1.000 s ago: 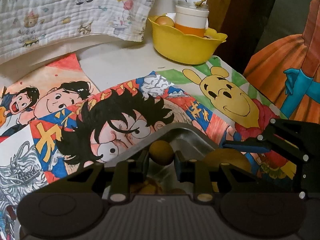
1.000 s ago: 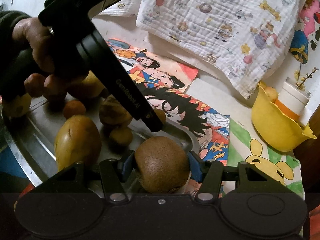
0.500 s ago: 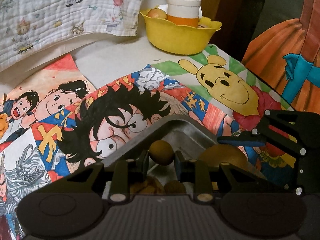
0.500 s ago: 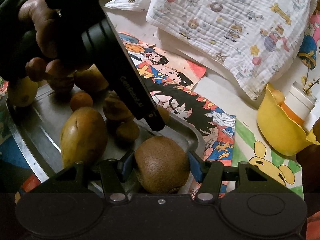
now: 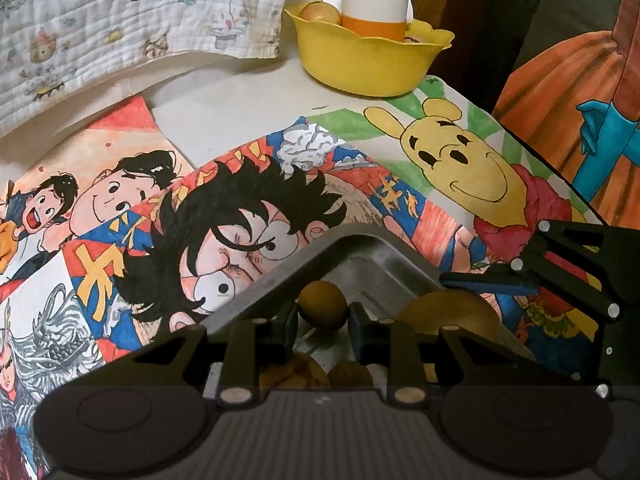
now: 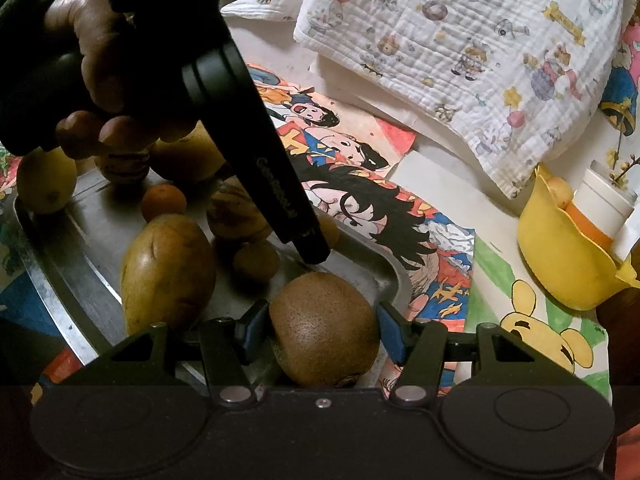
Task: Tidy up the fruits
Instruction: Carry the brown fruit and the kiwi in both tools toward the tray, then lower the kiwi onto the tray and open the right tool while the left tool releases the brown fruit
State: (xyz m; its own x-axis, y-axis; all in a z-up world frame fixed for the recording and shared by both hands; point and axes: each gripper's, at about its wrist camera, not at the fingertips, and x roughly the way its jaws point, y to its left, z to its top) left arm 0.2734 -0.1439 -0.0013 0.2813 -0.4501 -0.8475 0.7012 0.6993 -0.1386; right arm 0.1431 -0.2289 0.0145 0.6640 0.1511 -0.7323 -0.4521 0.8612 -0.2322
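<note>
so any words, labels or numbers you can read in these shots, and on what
Left gripper arm: pale embossed brand lettering along the side, too blurred to read for certain.
Drawing: yellow character-like marks on blue and red panels, stylised, not readable as text.
Blanket: a yellow motif that may hold letters, too small to read.
Bowl, cup, tray, kiwi: no text visible.

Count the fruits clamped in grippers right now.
2. A small brown round fruit sits in the left gripper over the metal tray's corner; a kiwi in the right gripper.
</note>
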